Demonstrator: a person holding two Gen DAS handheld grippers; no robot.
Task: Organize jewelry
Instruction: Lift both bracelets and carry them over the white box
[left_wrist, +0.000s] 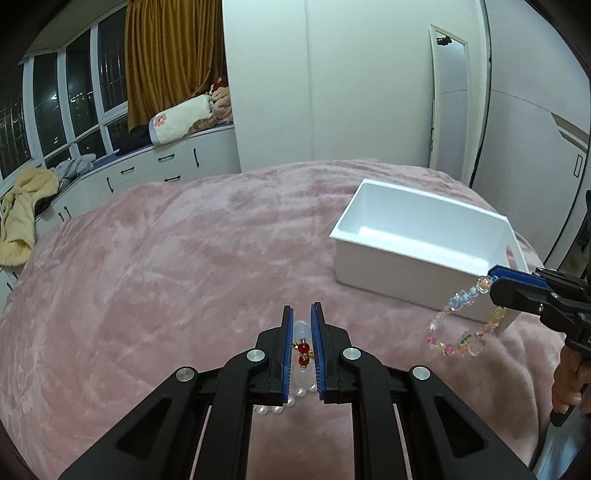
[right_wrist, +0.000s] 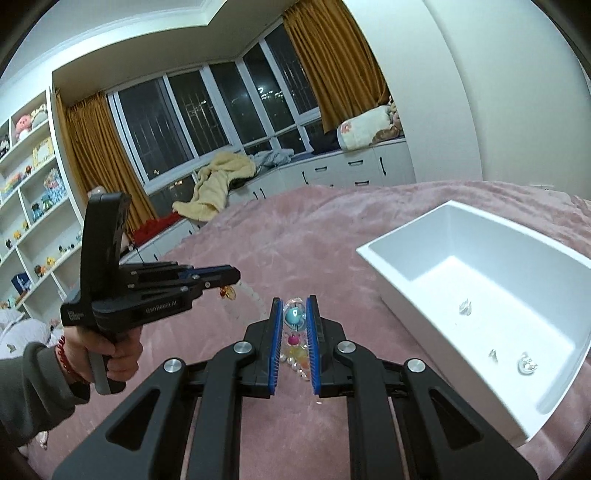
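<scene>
My left gripper (left_wrist: 303, 310) is shut on a bracelet of milky white beads (left_wrist: 301, 328) with two red beads; its pearl end trails under the jaws. In the right wrist view the left gripper (right_wrist: 232, 275) is held by a hand (right_wrist: 118, 350), and the white bracelet (right_wrist: 251, 295) hangs from its tip above the bed. My right gripper (right_wrist: 295, 301) is shut on a colourful bead bracelet (right_wrist: 293, 315). From the left wrist view the right gripper (left_wrist: 493, 278) carries that bracelet (left_wrist: 454, 332) as a dangling loop in front of the white box (left_wrist: 388, 273).
The white box (right_wrist: 517, 240) sits on the pink plush bedspread (left_wrist: 166, 277) and holds a few small clear pieces (right_wrist: 465, 307). Behind the bed are a leaning mirror (left_wrist: 448, 92), white window-seat drawers (left_wrist: 166, 162) and, to the left, shelves (right_wrist: 33, 192).
</scene>
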